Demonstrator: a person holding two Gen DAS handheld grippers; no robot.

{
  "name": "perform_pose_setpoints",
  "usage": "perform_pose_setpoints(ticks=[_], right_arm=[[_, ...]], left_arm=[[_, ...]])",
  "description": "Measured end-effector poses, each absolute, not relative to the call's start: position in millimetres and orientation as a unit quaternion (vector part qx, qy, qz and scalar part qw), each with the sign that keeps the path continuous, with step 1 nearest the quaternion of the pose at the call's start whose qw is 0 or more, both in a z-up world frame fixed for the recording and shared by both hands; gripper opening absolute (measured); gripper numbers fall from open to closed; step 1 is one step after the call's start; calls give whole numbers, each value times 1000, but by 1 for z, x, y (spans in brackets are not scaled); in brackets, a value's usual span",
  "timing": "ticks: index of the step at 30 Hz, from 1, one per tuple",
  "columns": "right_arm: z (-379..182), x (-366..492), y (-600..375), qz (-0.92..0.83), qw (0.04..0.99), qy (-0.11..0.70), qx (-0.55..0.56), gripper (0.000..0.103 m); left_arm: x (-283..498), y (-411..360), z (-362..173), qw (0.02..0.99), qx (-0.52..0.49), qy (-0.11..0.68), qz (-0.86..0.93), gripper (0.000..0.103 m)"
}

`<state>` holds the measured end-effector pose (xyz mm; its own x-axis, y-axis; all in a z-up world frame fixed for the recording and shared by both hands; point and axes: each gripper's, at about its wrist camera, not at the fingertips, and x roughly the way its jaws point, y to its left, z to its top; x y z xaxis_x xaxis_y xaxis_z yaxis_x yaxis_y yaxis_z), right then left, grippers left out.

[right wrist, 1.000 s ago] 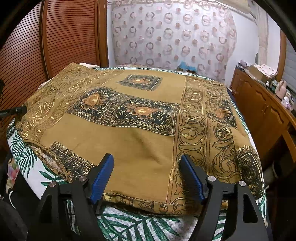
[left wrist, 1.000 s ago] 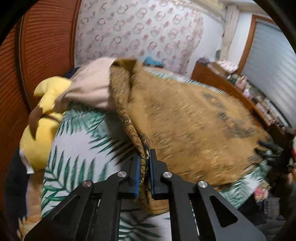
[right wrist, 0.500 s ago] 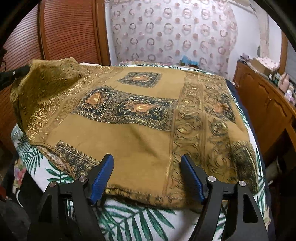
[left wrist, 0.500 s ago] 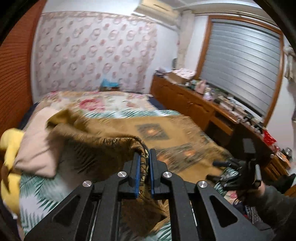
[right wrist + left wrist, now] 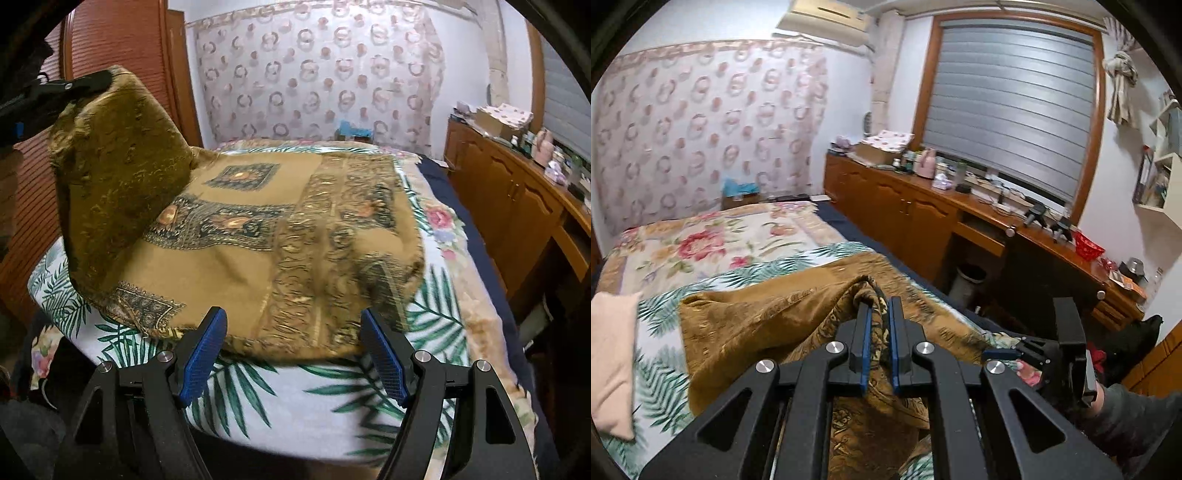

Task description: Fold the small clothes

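Partly lifted ochre cloth (image 5: 258, 258), ornate borders

The left tongs (image 5: 878, 314) are clamped on a bunched fold of the brown patterned cloth (image 5: 757, 325), which is raised off the bed (image 5: 701, 240) and drapes down to the leaf-print sheet (image 5: 661, 373). The right tongs (image 5: 1001, 354) appear at lower right, gripped by a person's hand, beside the cloth's near edge. A pale pink cushion (image 5: 609, 362) lies at the left edge; a cluttered wooden surface (image 5: 982, 199) runs below the shuttered window (image 5: 1008, 99).
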<state>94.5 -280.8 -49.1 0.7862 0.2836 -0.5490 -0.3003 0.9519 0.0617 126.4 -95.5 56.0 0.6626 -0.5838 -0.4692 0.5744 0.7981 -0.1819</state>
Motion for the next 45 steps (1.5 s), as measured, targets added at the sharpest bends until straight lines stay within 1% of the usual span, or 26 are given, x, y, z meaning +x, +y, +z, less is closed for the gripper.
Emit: perform_pose_setpoints(ticks=[4, 12, 15, 20, 23, 25, 27, 28, 29, 31, 32, 33, 36, 41, 45], right_arm=[[-50, 86, -293, 150, 947, 285, 2, 77], [-49, 87, -307, 144, 947, 287, 23, 77], [-50, 87, -309, 141, 947, 288, 22, 77], [-54, 89, -312, 136, 946, 294, 26, 77], [-54, 90, -315, 133, 945, 297, 26, 77], [-53, 91, -317, 132, 946, 296, 25, 77], [-50, 90, -319, 130, 946, 294, 26, 77], [-49, 90, -321, 128, 947, 294, 26, 77], [-48, 90, -322, 124, 948, 293, 26, 77], [-46, 90, -326, 121, 949, 290, 27, 77], [-45, 90, -327, 120, 950, 288, 28, 77], [-43, 89, -328, 119, 950, 286, 28, 77], [-37, 88, -331, 117, 953, 278, 27, 77], [-28, 90, -323, 128, 954, 269, 21, 77], [-22, 99, -305, 146, 954, 263, 6, 77]], left_arm=[[134, -128, 57, 899, 6, 269, -347, 9], [137, -167, 52, 878, 13, 279, -388, 9], [141, -169, 38, 871, 4, 298, -390, 9], [138, -175, 31, 873, 6, 304, -381, 9], [134, -168, 35, 879, 8, 298, -373, 13], [131, -161, 39, 885, 9, 289, -364, 19], [127, -152, 42, 892, 11, 280, -355, 39], [124, -143, 42, 897, 11, 270, -350, 46], [121, -137, 42, 900, 12, 265, -347, 52], [121, -126, 37, 904, 12, 265, -336, 59], [121, -119, 34, 906, 11, 268, -328, 66], [121, -113, 31, 908, 11, 269, -320, 70], [115, -89, 17, 919, 15, 273, -283, 74], [111, -58, -4, 934, 27, 284, -218, 74], [106, -33, -14, 939, 11, 288, -188, 74]])
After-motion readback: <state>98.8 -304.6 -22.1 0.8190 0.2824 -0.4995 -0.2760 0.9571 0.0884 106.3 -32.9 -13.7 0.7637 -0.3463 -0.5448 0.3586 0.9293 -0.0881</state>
